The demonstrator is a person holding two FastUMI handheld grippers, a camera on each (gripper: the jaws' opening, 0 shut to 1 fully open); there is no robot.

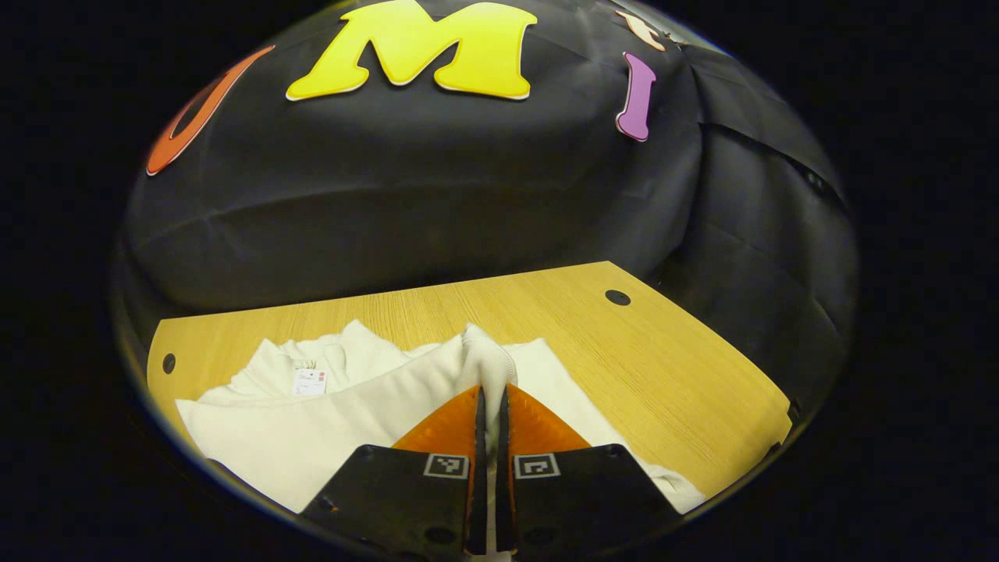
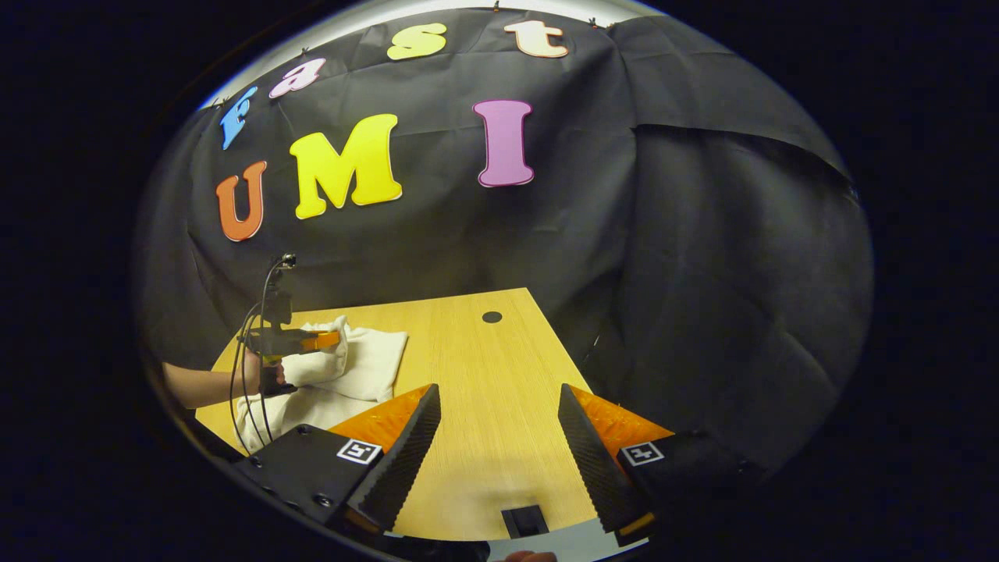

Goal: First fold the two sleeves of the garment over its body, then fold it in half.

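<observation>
A white garment (image 1: pixel 312 425) lies on the wooden table (image 1: pixel 624 351), its collar with a small label (image 1: pixel 310 382) toward the far left. My left gripper (image 1: pixel 489 394) is shut on a sleeve's ribbed cuff (image 1: pixel 488 359), which stands up between its fingers above the garment's body. In the right gripper view the same garment (image 2: pixel 367 363) sits at the table's left, and the left gripper (image 2: pixel 324 340) holds the sleeve lifted over it, with a person's hand behind. My right gripper (image 2: pixel 498 402) hangs open over bare table, to the right of the garment, with nothing between its fingers.
The table (image 2: pixel 484 437) has a dark round hole (image 2: pixel 492 317) near its far edge and another hole (image 1: pixel 617 297) at the far right in the left gripper view. Black cloth walls close behind and to the right. Cables (image 2: pixel 250 375) trail from the left gripper.
</observation>
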